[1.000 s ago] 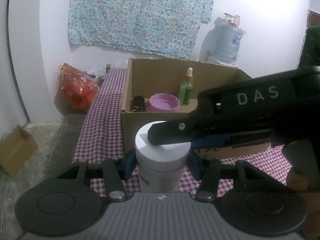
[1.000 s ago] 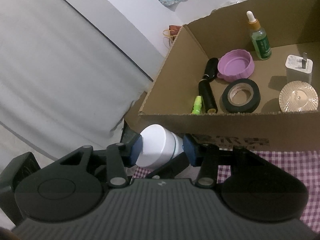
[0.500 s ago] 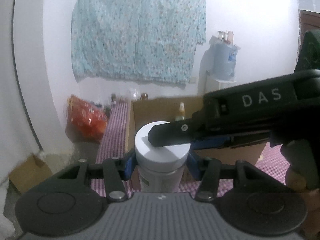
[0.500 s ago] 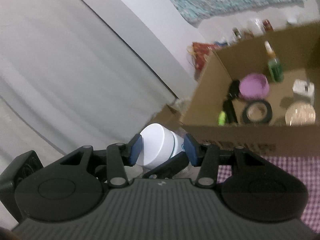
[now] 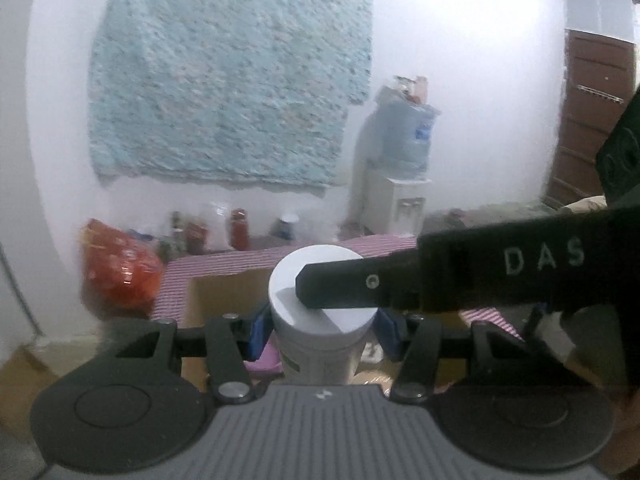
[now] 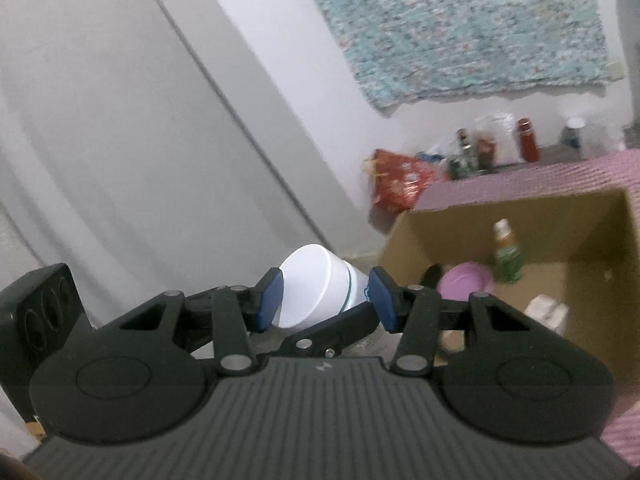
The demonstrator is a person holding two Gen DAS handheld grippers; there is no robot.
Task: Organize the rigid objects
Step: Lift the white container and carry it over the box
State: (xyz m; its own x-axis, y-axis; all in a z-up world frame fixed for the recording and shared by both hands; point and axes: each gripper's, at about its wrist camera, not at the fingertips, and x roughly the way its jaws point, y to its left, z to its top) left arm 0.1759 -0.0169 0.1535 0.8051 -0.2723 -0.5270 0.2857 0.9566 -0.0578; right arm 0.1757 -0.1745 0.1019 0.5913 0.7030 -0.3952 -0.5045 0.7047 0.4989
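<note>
A white jar with a white lid (image 5: 320,320) is upright between the blue pads of my left gripper (image 5: 322,332), which is shut on it and holds it in the air above the cardboard box (image 5: 208,292). My right gripper (image 6: 326,300) also has its blue pads on both sides of the jar (image 6: 316,284), near the lid; its black finger (image 5: 360,292) lies across the lid in the left wrist view. The box (image 6: 592,240) holds a green dropper bottle (image 6: 507,258), a purple lid (image 6: 464,286) and a white plug (image 6: 546,312).
The box stands on a red checked tablecloth (image 6: 560,176). A red bag (image 6: 400,184) and several bottles (image 6: 526,146) stand at the table's far end. A water dispenser (image 5: 400,184) is by the far wall, a brown door (image 5: 588,128) at the right.
Both grippers have lifted the jar together, up from table level in front of the box to above the box's rim. The view has tilted up toward the wall.
</note>
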